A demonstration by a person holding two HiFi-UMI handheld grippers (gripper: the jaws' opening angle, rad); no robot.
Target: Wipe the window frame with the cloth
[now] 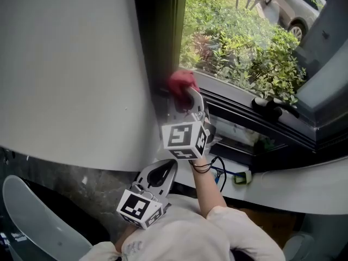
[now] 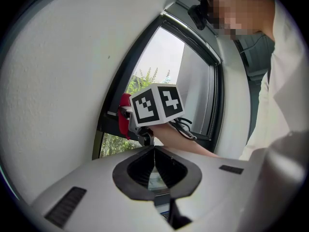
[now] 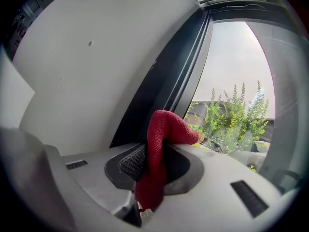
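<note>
The right hand-held gripper (image 1: pixel 190 95) is clamped on the red cloth (image 1: pixel 182 82). In its own view the jaws pinch a fold of it, w/ a loose hump sticking out past the tips. The cloth sits at the bottom corner of the dark window frame (image 1: pixel 157 48), where the upright meets the lower track (image 1: pixel 244 112); it looks pressed to the frame, tho contact is hard to confirm from the head view.

To wipe well: lead w/ the hump, not the hard jaw tips. Hold steady light pressure, run along the upright in one line, then work the corner, where dirt probably collects. Grip should stay firm so the fold doesn't slide out.

The left hand-held gripper (image 1: pixel 160 174) hangs low near the person's body, jaws closed together, nothing btw them.

Surroundings: plain white wall (image 1: pixel 70 64) left of the frame, and a black window handle (image 1: pixel 274 106) on the lower rail. A pale sill (image 1: pixel 304 184) below carries a cable (image 1: pixel 220 170). Outside are green shrubs (image 1: pixel 244 48) and a parked car (image 1: pixel 296 10).
</note>
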